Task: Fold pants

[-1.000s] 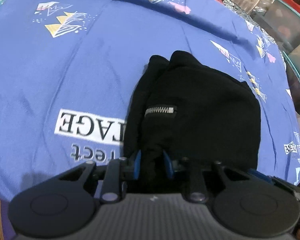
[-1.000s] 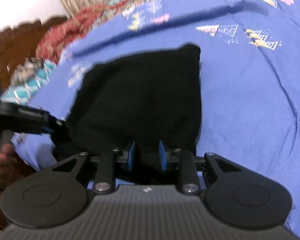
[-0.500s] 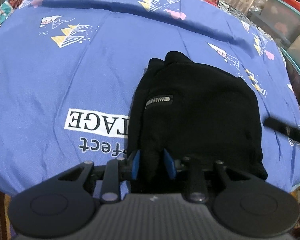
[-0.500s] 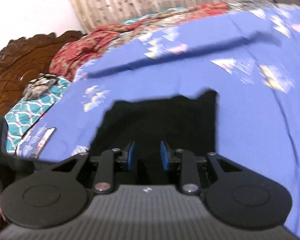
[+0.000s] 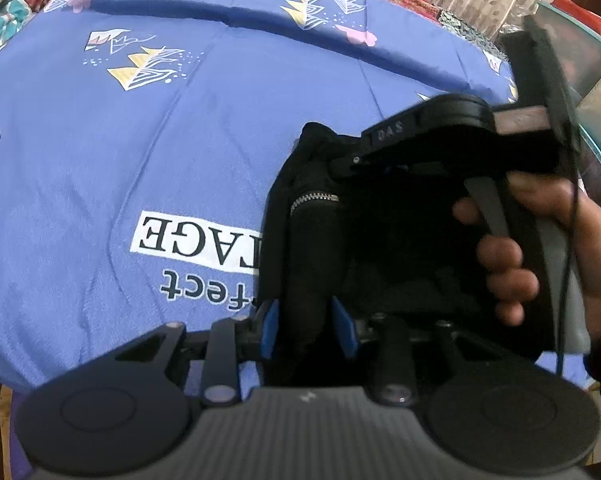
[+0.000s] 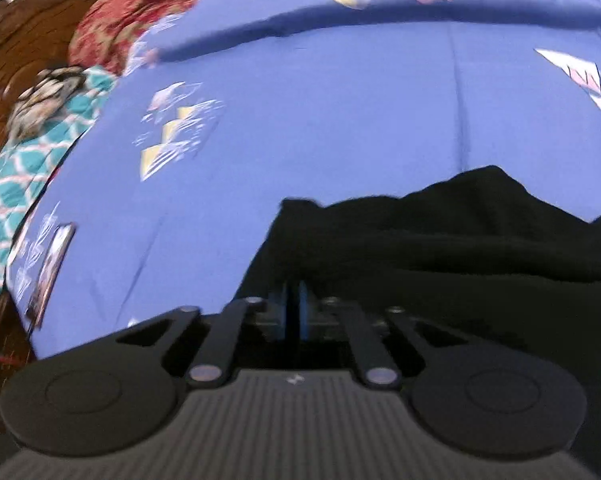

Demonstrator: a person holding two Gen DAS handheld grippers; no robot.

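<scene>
Left gripper (image 5: 309,330): blue pads (image 5: 269,331) stand apart with a thick roll of the black pants (image 5: 316,240) between them; I judge them clamped on that fold, though how firmly the cloth is pinched cannot be told. Right gripper (image 6: 292,312): pads (image 6: 304,312) nearly meet, clenched at the pants' edge (image 6: 440,240); whether any cloth sits in the narrow slit I cannot tell, as this view is blurred. In the left view the right gripper's body (image 5: 452,140), with the hand (image 5: 540,248) round its handle, lies over the bundle at 2 o'clock from my left pads.

Pants: a compact black bundle on the blue sheet (image 5: 180,140), near edge at the left pads, zip (image 5: 314,198) at 12 o'clock just beyond them, far corner toward 12. The printed label (image 5: 196,240) lies at 10 o'clock, partly under the cloth. A phone (image 6: 50,268) rests on the sheet at 9 o'clock in the right view, well apart.

Risks, as I judge them:
- A thin or empty right pinch would slip on any pull, leaving that side behind and skewing the fold
- The bulky roll in the left pads may shed its lower layers when lifted, opening the bundle
- Two grippers this close over one bundle may collide or drag the cloth against each other
- Dragging rather than lifting would rumple the sheet and shift the folded layers
</scene>
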